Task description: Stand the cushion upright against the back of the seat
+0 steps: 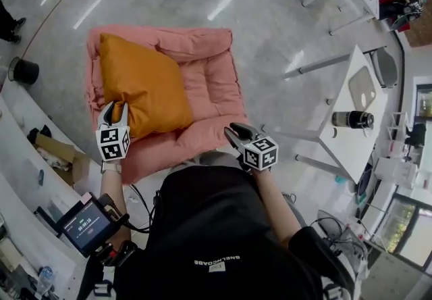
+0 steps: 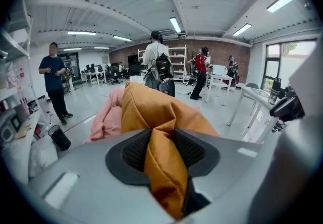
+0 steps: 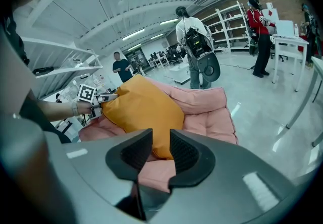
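An orange cushion (image 1: 145,86) lies tilted on the left half of a pink padded floor seat (image 1: 209,82), its far corner against the seat's raised back. My left gripper (image 1: 115,113) is shut on the cushion's near left corner; in the left gripper view the orange cloth (image 2: 156,112) is bunched between the pads of that gripper (image 2: 162,152). My right gripper (image 1: 233,133) hovers at the seat's near right edge, open, with nothing between its jaws. The right gripper view shows that gripper (image 3: 160,150) aimed at the cushion (image 3: 144,107), the seat (image 3: 207,112), and the left gripper (image 3: 103,99) at the cushion's corner.
A white table (image 1: 351,146) with a dark bottle (image 1: 352,119) stands to the right of the seat. A black bin (image 1: 25,71) and a cardboard box (image 1: 57,153) are on the left by a curved counter. People stand on the floor beyond the seat.
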`<control>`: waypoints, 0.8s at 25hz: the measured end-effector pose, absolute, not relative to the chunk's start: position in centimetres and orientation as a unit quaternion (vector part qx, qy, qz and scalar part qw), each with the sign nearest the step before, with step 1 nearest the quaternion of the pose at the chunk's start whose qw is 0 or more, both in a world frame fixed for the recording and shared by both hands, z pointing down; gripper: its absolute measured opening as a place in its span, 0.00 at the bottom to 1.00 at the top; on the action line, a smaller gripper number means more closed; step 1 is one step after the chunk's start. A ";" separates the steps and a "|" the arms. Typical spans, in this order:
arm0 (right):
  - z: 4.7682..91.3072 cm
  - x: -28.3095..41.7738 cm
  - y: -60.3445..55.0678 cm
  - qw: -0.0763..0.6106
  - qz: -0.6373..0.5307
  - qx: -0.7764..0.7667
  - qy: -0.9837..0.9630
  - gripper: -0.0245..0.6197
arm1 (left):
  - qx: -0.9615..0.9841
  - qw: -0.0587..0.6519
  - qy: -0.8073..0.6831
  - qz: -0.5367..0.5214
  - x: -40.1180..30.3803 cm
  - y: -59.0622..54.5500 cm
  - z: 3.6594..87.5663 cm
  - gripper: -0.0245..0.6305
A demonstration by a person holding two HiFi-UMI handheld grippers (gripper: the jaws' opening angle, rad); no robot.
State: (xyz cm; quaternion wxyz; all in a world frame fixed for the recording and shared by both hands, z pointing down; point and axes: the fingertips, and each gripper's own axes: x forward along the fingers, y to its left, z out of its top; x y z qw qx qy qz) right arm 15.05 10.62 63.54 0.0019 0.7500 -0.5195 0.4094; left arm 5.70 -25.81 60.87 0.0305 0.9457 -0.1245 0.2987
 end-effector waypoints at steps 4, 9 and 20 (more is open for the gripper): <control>63.3 15.0 10.4 0.000 0.406 0.749 -0.524 0.21 | 0.949 0.040 -0.114 0.290 6.0 -25.1 59.4 0.29; 63.3 15.5 9.1 -0.005 0.398 0.735 -0.548 0.21 | 0.947 0.027 -0.121 0.296 5.1 -24.2 57.3 0.35; 61.2 16.0 4.6 0.008 0.376 0.683 -0.627 0.21 | 0.951 -0.014 -0.149 0.271 3.9 -21.2 50.7 0.36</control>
